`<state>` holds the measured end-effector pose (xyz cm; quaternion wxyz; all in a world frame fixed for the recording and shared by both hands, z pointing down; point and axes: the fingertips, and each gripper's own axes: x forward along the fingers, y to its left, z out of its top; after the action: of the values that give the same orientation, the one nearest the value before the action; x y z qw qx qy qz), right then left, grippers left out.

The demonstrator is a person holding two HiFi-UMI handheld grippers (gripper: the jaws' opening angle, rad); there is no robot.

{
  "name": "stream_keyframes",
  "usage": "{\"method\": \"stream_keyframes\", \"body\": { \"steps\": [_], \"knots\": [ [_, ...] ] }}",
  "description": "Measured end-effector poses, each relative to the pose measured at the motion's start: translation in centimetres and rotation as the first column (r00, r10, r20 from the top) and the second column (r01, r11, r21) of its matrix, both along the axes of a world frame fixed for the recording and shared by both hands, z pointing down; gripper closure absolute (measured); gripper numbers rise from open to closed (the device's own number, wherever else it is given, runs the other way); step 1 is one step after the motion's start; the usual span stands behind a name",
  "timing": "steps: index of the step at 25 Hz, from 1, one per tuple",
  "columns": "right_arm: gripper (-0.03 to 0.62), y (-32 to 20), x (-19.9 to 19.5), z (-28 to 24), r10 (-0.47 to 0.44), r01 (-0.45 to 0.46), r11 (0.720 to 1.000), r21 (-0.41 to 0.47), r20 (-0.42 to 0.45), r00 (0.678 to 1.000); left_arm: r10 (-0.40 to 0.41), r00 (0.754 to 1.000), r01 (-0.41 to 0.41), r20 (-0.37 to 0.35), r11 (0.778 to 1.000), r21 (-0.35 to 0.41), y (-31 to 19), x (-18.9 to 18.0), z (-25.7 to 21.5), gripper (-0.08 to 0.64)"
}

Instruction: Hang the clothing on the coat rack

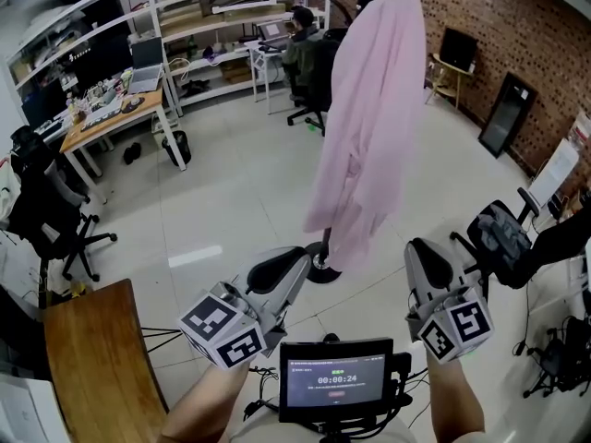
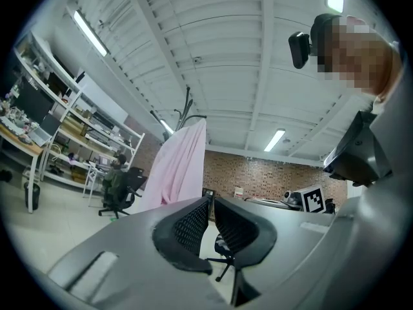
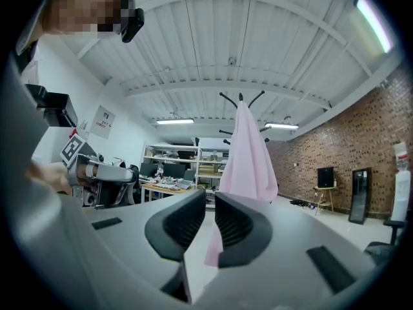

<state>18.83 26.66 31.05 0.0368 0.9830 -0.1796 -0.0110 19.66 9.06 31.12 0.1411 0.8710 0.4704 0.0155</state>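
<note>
1. One pink garment (image 1: 369, 109) is seen draped over the top of one coat rack (image 1: 321, 268), at twelve o'clock from the grippers and well apart from them.
2. Two grippers are counted: the left gripper (image 1: 294, 258) at nine o'clock of the rack's base, the right gripper (image 1: 427, 257) at three o'clock.
3. Both pairs of jaws are clenched almost together, and nothing is grasped.
4. Two marker cubes are carried: the left cube (image 1: 224, 329) and the right cube (image 1: 459, 328).
5. On one screen (image 1: 336, 379) at six o'clock, "00:00:24" is read.

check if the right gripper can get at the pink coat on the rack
Probably yes: only bare floor lies between the right gripper and the pink coat on the rack. Its fingers are nearly shut and empty, so they would need opening.
</note>
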Motion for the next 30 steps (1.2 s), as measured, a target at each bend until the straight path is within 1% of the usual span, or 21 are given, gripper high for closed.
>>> {"method": "stream_keyframes", "body": {
  "steps": [9,11,16,22,30],
  "knots": [
    [0.554,-0.3,-1.2,1.4,0.001,-0.001,1.0,-0.007,0.032,0.999,0.023,1.0,-0.023,0.017,1.0,0.009,-0.3,-1.8,0.9,0.537],
    [0.575,-0.3,-1.1,1.8,0.001,-0.001,1.0,-0.004,0.043,0.999,0.018,0.999,-0.018,0.029,1.0,0.007,-0.5,-1.9,1.3,0.537],
    [0.575,-0.6,-1.1,2.1,-0.008,0.007,1.0,0.012,0.058,0.998,0.0,0.998,0.0,0.056,1.0,0.008,-1.4,-2.0,2.1,0.537],
    [0.575,-1.8,-0.7,1.6,-0.038,0.038,0.999,0.009,0.051,0.998,-0.011,0.999,0.01,0.043,1.0,0.005,-2.0,-1.8,1.7,0.537],
    [0.586,-2.2,-1.6,2.5,-0.055,0.055,0.998,0.01,0.091,0.994,0.009,0.997,-0.011,0.079,1.0,0.017,-1.3,-2.3,2.7,0.537]
  ]
}}
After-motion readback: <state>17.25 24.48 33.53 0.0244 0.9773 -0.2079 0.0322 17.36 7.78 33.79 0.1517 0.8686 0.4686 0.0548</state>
